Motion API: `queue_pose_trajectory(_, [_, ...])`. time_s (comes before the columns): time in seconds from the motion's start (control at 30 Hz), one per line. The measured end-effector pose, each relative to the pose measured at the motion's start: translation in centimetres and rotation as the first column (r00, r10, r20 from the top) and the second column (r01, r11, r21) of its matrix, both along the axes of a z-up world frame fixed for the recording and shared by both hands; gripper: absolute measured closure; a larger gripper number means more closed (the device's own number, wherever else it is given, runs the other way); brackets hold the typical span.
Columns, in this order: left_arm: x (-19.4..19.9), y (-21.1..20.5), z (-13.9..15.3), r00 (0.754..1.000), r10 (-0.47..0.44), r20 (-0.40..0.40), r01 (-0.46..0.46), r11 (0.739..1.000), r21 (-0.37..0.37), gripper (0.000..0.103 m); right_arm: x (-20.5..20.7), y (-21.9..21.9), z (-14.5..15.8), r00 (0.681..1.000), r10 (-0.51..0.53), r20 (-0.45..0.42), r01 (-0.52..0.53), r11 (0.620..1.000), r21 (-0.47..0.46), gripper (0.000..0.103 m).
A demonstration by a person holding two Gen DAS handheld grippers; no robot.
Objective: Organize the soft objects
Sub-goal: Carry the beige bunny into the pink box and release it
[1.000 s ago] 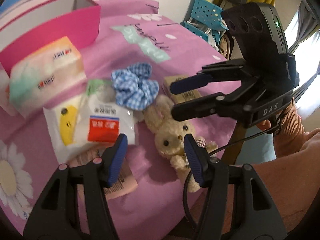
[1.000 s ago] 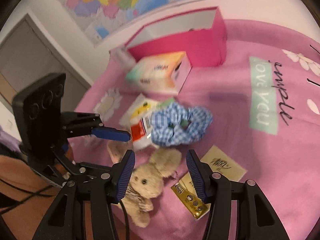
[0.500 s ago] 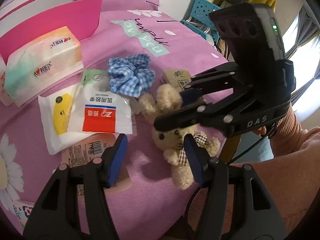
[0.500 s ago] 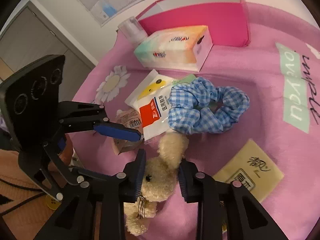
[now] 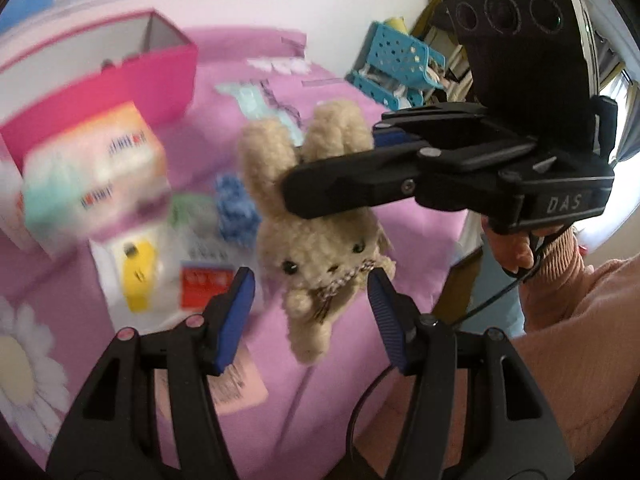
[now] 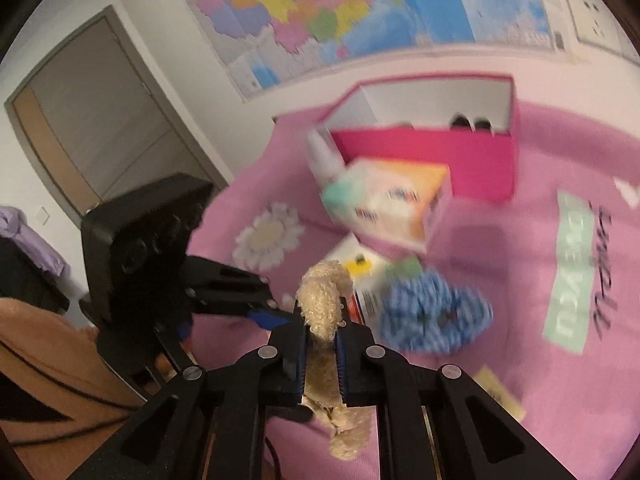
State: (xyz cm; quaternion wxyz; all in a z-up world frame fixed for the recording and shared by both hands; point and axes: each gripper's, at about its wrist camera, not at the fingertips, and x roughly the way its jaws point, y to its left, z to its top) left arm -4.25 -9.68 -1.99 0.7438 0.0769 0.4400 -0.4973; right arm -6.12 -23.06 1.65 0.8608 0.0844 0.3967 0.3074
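A beige plush bunny hangs in the air above the pink blanket, pinched at the head by my right gripper, which is shut on it; its ears stick up past the pads. My left gripper stands open just in front of the bunny's body, nothing between its fingers. A blue checked scrunchie lies on the blanket behind. The open pink box stands at the far side.
A tissue pack lies before the pink box, with a small bottle beside it. Flat packets and a pink label lie on the blanket near the left gripper. A blue perforated rack stands beyond the bed.
My right gripper has shut on the bunny's head and lifted it off the blanket. The left gripper rose a little and stays open.
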Motion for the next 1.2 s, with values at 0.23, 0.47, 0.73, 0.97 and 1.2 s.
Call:
queue_pose_trajectory(0.23, [3.0,0.6,3.8,0.992,0.077,0.101,-0.072,0.996,-0.046,0.043,2.3,0.7,4.0,0.992,0.009,0.127,-0.01,1.0,0.003,0.092])
queue_pose_trajectory(0.47, [7.5,0.3,7.1,0.964,0.197,0.176,-0.191,0.98,-0.053,0.049,7.5,0.6,6.8,0.978,-0.042,0.203,0.039,0.999,0.019,0.092])
queue_pose_trajectory(0.73, [14.4,-0.5,8.1,0.935,0.31,0.17,-0.311,0.95,-0.022,0.05,14.9,0.5,8.0,0.97,-0.085,0.227,0.081,0.996,0.028,0.092])
queue_pose_trajectory(0.97, [19.2,-0.4,7.0,0.917,0.379,0.123,-0.383,0.924,0.01,0.051,20.4,0.7,7.6,0.972,-0.101,0.211,0.102,0.995,0.005,0.092])
queue_pose_trajectory(1.2, [21.5,-0.9,5.0,0.899,0.427,0.1,-0.435,0.896,0.082,0.051,24.0,0.9,5.3,0.976,-0.125,0.179,0.133,0.991,-0.034,0.092])
